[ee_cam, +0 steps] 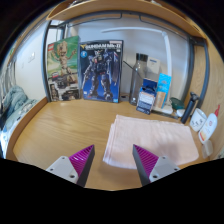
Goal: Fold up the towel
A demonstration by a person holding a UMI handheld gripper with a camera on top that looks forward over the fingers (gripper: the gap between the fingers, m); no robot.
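Observation:
A pale pink towel (pixel 152 137) lies flat on the wooden table (pixel 60 130), spread out ahead and to the right of my fingers. My gripper (pixel 113 163) hovers above the table's near side, open and empty. The left fingertip (pixel 80 160) is over bare wood. The right fingertip (pixel 146 161) is over the towel's near left part. The towel's near edge is hidden behind the right finger.
Two boxes with robot pictures (pixel 102 70) lean against the back wall. Small boxes and items (pixel 152 92) stand at the back right. White objects (pixel 205 125) sit at the right edge, and a grey-green thing (pixel 14 103) at the left.

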